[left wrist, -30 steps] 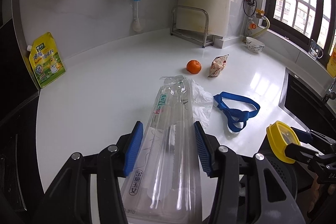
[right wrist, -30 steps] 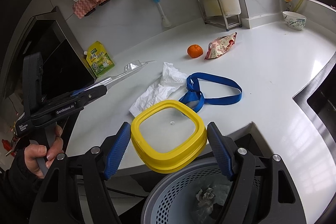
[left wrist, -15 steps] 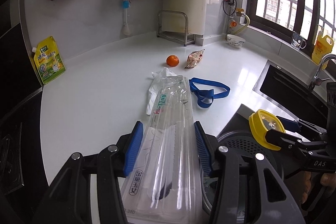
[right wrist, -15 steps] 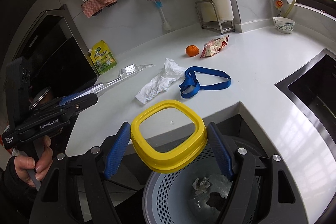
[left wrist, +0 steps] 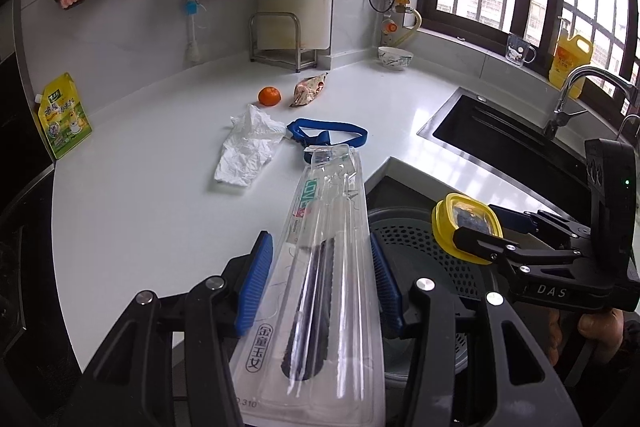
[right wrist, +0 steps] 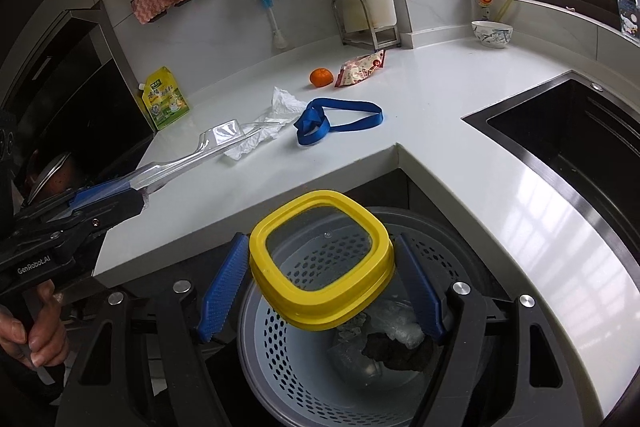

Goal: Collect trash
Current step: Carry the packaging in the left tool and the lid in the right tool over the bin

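Your left gripper [left wrist: 322,279] has its jaws pinching a long clear plastic blister pack [left wrist: 320,267] by its two side edges; the pack sticks forward over the near edge of the white table [left wrist: 140,195], just left of the perforated trash basket [right wrist: 304,339]. Printed on the pack you can read Chinese characters in an outlined box near your jaws, "310" at its bottom corner, and a green-and-red label further up that is too small to read. The left gripper's body reads "GenRobot.AI" in the right wrist view.

Your right gripper [right wrist: 320,279] has its jaws closed on a yellow-rimmed lid [right wrist: 320,261] with a clear centre, held directly above the basket. Its body reads "DAS" in the left wrist view. Inside the basket lie crumpled scraps [right wrist: 392,335].

Beyond the basket, on the table, lie a crumpled white tissue [left wrist: 250,151], a blue strap [left wrist: 328,135] just right of it, an orange [left wrist: 269,95] and a snack wrapper [left wrist: 309,91] further back. A yellow-green pouch [left wrist: 64,115] with Chinese lettering leans at the far left of the table.
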